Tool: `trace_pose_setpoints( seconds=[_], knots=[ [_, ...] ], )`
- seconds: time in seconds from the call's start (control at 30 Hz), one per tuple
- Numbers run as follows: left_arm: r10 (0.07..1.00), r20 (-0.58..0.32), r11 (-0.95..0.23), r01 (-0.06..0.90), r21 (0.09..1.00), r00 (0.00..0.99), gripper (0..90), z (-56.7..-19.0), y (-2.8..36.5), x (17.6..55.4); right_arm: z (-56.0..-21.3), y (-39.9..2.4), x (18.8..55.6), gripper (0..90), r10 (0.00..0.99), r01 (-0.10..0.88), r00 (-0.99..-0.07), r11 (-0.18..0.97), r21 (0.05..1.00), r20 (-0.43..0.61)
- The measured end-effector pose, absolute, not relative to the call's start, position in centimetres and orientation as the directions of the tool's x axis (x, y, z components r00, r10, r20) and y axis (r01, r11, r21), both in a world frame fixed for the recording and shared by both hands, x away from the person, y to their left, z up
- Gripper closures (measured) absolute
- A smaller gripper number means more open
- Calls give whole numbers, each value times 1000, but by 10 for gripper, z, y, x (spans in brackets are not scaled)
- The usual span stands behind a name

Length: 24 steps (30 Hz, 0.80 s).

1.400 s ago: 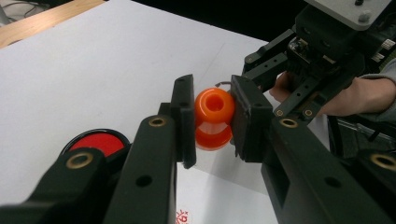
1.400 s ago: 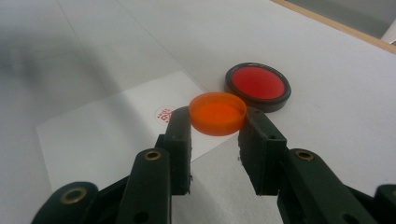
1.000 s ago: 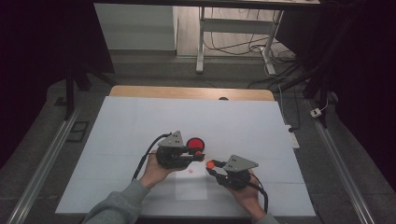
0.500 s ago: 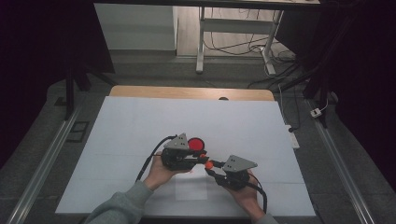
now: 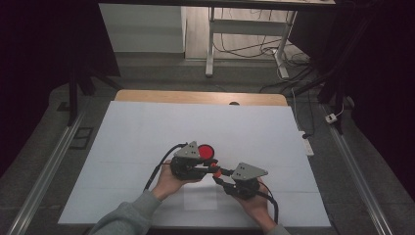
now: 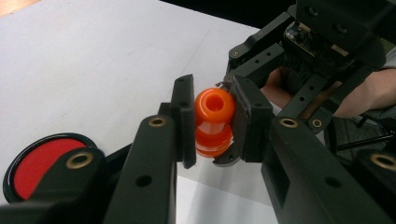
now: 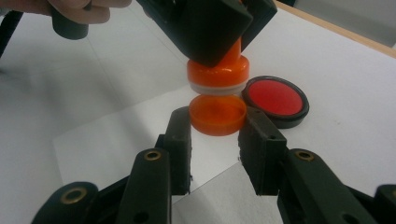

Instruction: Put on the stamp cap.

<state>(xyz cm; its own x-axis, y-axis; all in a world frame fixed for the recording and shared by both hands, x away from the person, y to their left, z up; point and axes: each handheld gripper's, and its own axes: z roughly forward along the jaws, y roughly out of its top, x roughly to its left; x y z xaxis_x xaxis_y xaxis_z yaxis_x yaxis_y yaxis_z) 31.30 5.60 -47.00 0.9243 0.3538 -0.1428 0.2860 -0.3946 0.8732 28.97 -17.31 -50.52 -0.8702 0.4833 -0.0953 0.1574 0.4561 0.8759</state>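
An orange stamp [image 6: 214, 105] with a round knob is clamped between the jaws of my left gripper [image 6: 212, 116], which is shut on it. In the right gripper view the stamp [image 7: 217, 72] hangs just above a shallow orange cap [image 7: 217, 114]. The cap sits between the fingertips of my right gripper [image 7: 217, 120], which looks shut on it, with a narrow gap to the stamp's white band. In the high view the left gripper [image 5: 211, 170] and right gripper [image 5: 219, 175] meet tip to tip near the table's front. A red ink pad [image 5: 206, 151] in a black rim lies right behind them.
A large white sheet [image 5: 195, 127] covers the table, with a wooden edge [image 5: 195, 97] at the back. A small paper rectangle [image 5: 199, 198] lies under the hands. A cable trails from each gripper. Dark floor rails run along both sides.
My left gripper has moved right to meet the right gripper at the orange stamp. The right gripper has barely moved.
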Motion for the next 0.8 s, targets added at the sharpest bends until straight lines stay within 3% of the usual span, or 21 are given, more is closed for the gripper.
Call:
trace_pose_setpoints(
  seconds=[0.8],
  knots=[
    [349, -138, -416, 285, 863, 927, 725, -475, 51, 313, -505, -172, 289, 644, 481, 164, -873, 451, 878, -84]
  ],
)
